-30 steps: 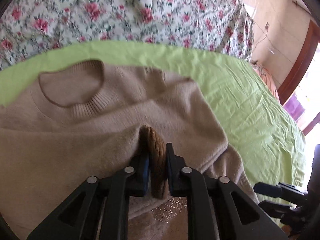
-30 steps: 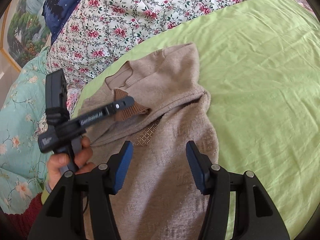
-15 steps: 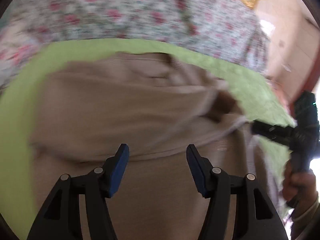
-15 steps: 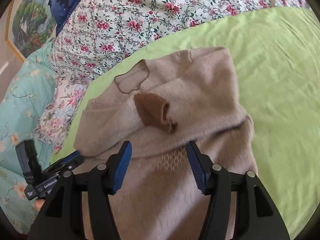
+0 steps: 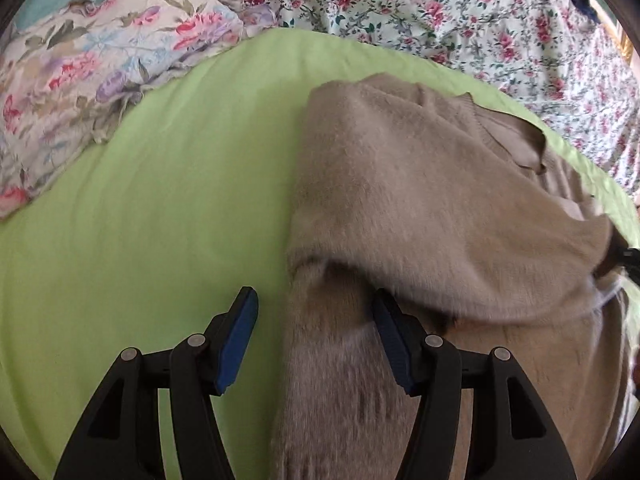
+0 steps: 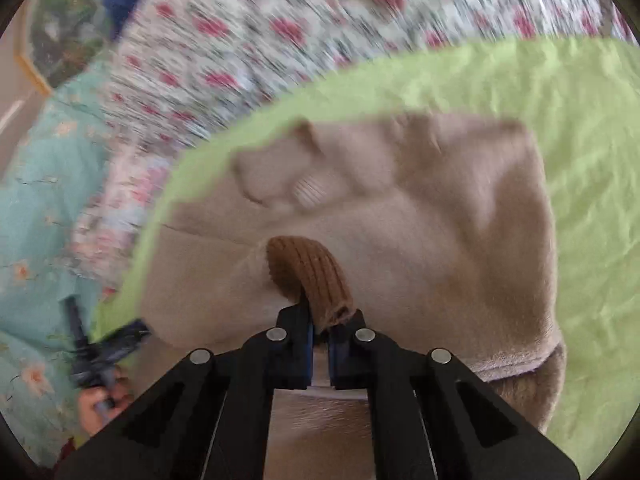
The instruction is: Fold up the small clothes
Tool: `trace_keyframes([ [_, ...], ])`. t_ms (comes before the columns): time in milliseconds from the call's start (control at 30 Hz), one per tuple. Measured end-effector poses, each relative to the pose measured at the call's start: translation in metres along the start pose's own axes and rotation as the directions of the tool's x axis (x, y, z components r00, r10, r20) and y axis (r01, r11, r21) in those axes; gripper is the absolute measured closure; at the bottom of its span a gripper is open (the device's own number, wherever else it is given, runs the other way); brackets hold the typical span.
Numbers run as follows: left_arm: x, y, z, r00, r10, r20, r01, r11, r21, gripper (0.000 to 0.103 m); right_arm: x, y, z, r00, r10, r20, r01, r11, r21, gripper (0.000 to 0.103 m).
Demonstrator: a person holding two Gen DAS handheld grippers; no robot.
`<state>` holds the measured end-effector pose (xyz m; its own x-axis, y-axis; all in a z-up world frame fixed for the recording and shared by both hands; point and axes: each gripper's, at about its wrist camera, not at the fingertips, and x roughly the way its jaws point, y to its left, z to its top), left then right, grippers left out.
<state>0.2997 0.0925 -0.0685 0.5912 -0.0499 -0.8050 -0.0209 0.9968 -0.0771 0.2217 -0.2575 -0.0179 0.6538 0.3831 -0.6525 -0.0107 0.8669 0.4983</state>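
Note:
A small beige sweater [image 5: 432, 200] lies on the lime-green sheet [image 5: 160, 200], its sleeves folded across the body. My left gripper [image 5: 314, 340] is open over the sweater's left edge, with a strip of beige knit between the fingers and no pad pressing on it. In the right wrist view the sweater [image 6: 420, 216] fills the middle, collar towards the floral bedding. My right gripper [image 6: 319, 344] is shut on the brown ribbed cuff [image 6: 308, 272] of a folded sleeve. The other hand-held gripper [image 6: 100, 356] shows at lower left, blurred.
Floral quilt [image 5: 460, 12] and a flowered pillow [image 5: 80, 64] border the sheet at the back. Teal floral bedding [image 6: 36, 240] lies at the left of the right wrist view. Bare green sheet [image 6: 592, 200] stretches to the right of the sweater.
My left gripper let go of the brown cuff, opened and swung to the sweater's left edge. My right gripper moved in over the sweater and shut on that cuff.

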Motion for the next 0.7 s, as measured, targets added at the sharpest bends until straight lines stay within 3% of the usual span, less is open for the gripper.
trace_keyframes([
  [67,0.004,-0.002,0.009,0.999,0.037,0.013,-0.037,0.999,-0.008,0.041,-0.034,0.009,0.007,0.993,0.095,0.073,-0.096,0.995,0.009,0.097],
  [133,0.005,-0.003,0.014,0.997,0.078,0.028,-0.077,0.997,-0.022,0.042,-0.060,0.010,0.010,0.988,0.102,0.116,-0.105,0.994,0.015,0.097],
  [200,0.003,-0.003,0.017,0.992,0.119,0.038,-0.117,0.992,-0.051,0.042,-0.067,-0.004,0.009,0.994,0.058,0.095,-0.062,0.997,0.037,0.097],
  [300,-0.001,0.002,0.008,0.993,0.108,0.048,-0.104,0.990,-0.095,0.042,-0.047,-0.031,-0.001,0.999,-0.044,0.002,0.043,0.995,0.089,0.097],
  [467,-0.005,0.009,0.000,0.994,0.092,0.061,-0.083,0.988,-0.129,0.041,-0.011,-0.058,-0.023,0.988,-0.111,-0.108,0.126,0.982,0.138,0.097],
  [567,-0.005,0.011,-0.002,0.995,0.082,0.064,-0.073,0.987,-0.140,0.041,-0.011,-0.062,-0.027,0.989,-0.121,-0.087,0.135,0.976,0.170,0.094],
  [700,-0.004,0.015,-0.005,0.996,0.060,0.070,-0.048,0.985,-0.166,0.041,-0.036,-0.049,-0.025,0.974,-0.227,-0.013,0.226,0.966,0.126,0.088],
])
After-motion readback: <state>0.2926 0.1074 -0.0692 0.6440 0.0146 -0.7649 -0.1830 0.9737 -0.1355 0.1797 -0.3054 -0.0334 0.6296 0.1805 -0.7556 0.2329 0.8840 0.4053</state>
